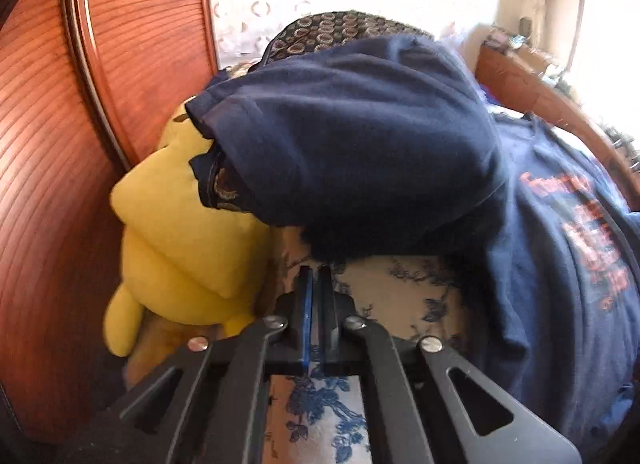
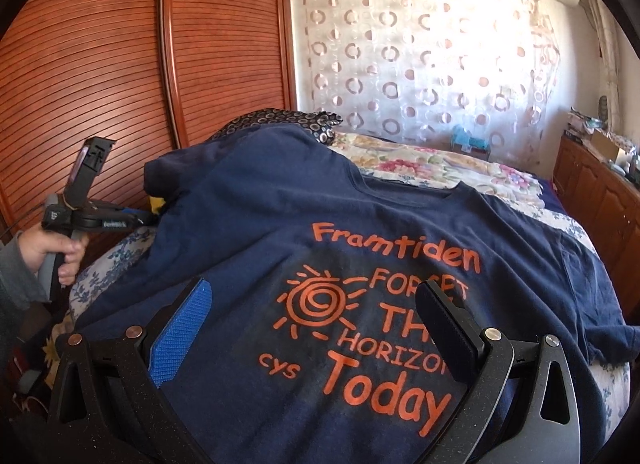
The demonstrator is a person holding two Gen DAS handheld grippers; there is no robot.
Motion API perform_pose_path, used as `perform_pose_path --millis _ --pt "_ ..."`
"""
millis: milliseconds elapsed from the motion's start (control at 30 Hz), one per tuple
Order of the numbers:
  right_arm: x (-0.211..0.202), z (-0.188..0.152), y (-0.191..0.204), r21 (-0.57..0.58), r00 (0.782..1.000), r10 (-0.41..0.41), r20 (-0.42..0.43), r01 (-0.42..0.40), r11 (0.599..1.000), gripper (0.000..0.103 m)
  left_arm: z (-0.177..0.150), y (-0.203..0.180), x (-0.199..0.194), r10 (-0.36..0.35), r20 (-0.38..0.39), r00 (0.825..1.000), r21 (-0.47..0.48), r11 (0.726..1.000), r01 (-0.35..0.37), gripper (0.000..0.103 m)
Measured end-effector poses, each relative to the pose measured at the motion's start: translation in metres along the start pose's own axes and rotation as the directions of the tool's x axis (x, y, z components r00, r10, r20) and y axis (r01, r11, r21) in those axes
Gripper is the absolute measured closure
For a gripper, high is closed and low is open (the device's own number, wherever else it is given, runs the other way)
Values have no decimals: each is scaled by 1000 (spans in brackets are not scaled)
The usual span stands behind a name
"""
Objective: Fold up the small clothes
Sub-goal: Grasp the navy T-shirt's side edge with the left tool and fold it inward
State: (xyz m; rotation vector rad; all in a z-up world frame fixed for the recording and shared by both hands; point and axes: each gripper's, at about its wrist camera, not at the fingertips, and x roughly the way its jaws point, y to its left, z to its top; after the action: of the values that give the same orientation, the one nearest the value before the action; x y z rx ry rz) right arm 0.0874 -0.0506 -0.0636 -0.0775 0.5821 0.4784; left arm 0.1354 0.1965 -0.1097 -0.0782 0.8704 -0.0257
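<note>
A navy T-shirt [image 2: 256,200] with orange print lies spread on the bed, chest side up. Its left sleeve [image 1: 352,136] drapes over a pillow beside a yellow plush toy [image 1: 180,240]. My left gripper [image 1: 316,276] is shut and empty, its tips just short of the sleeve's lower edge, above the floral bedsheet. It also shows in the right wrist view [image 2: 136,220], held by a hand at the bed's left side. My right gripper [image 2: 316,304] is open wide, hovering over the shirt's print with nothing between its fingers.
A wooden slatted wardrobe [image 2: 120,64] stands close on the left. A patterned pillow [image 2: 280,120] lies behind the shirt. A floral quilt [image 2: 440,168] covers the far bed. A wooden cabinet [image 2: 600,200] runs along the right. A curtain [image 2: 420,64] hangs at the back.
</note>
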Motion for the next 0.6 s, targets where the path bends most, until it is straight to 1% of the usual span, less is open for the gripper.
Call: perform_pose_path --millis 33,100,200,300,333,400,467,500,600 --pt "0 -1 -2 7 1000 -2 0 2 1000 0 2 0 -8 -14 21 1000 4 1000 13 103" --pt "-1 -4 -8 22 1000 -8 0 8 1000 0 7 -6 -22 6 60 998 23 1000 -8 103" --pt "-4 -7 -17 50 1000 -12 3 12 999 0 18 -22 -46 -17 104 994 73 997 9 103" --pt "-7 -8 -25 71 1000 -15 2 15 997 0 24 -35 -53 29 132 991 144 988 -48 103" --pt "-8 -8 -26 73 1000 -15 4 15 997 0 24 -37 -51 40 117 992 159 986 -58 99" --pt "-10 -8 -27 71 1000 -21 9 20 997 0 19 -39 -42 29 67 997 181 983 -41 87" --pt "-11 -8 -29 75 1000 -19 13 18 997 0 13 -38 -31 40 29 999 189 981 -45 85" --pt "-11 -8 -29 77 1000 -18 12 17 997 0 9 -37 -25 45 9 999 198 979 -46 82" --pt "-8 -10 -27 73 1000 -13 5 12 997 0 -1 -44 -14 52 -12 999 240 970 -47 75"
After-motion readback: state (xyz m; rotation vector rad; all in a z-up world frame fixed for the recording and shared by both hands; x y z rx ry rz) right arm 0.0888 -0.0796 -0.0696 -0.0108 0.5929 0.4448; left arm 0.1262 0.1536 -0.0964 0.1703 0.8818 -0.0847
